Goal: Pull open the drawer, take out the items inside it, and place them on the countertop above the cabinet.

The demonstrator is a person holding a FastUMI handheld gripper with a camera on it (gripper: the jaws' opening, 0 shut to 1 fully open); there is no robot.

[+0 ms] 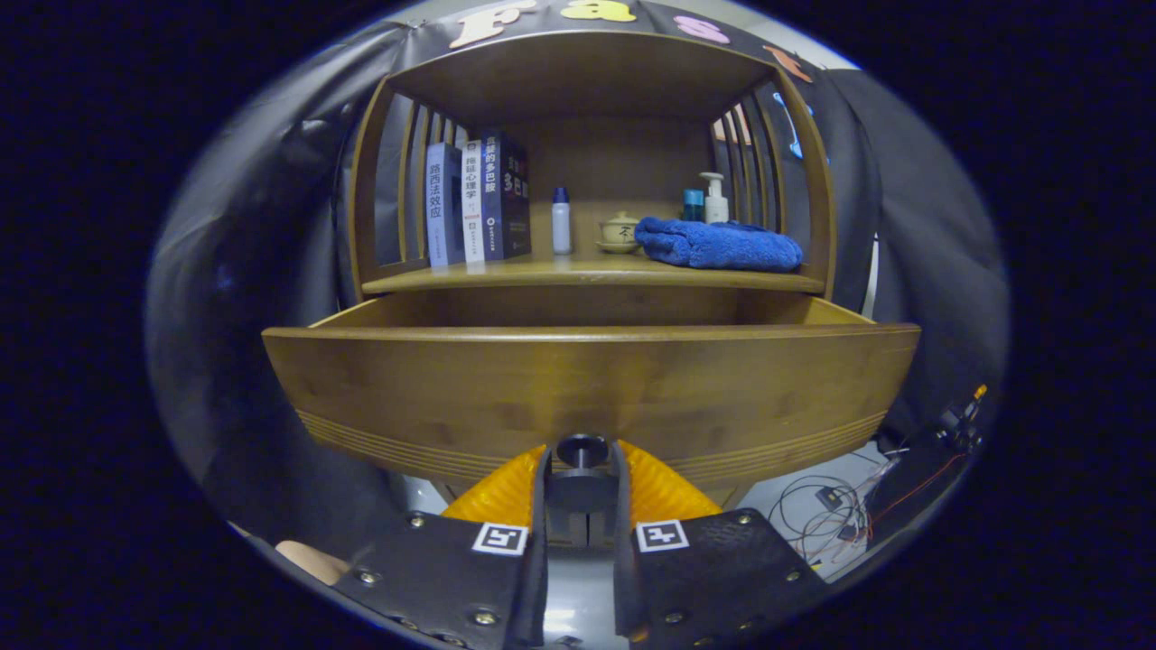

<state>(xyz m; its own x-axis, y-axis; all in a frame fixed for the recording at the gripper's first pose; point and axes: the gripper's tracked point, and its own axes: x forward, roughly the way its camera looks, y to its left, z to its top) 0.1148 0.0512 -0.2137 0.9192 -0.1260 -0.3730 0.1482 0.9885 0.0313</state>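
**Tool pinching the knob of a drawer drawn well out**

Nearest the camera, the tool has its two fingers pressed in on the small dark round knob at the lower middle of the wide brown wooden drawer. The grip sits there because the knob is the only handle on the panel, and a central hold lets the drawer run straight. The drawer front stands well forward of the wooden cabinet, so the pulling looks largely done; its inside is hidden behind the tall front panel, so the items cannot be seen.

Just above and behind the drawer lies the surface, where the items are to go. On it, at the left, upright books stand; a slim white bottle with a blue cap and a small lidded teacup sit mid-way; a folded blue towel lies right, with a white pump bottle behind it. Free room remains along its near edge. Loose cables trail on the floor at the right.
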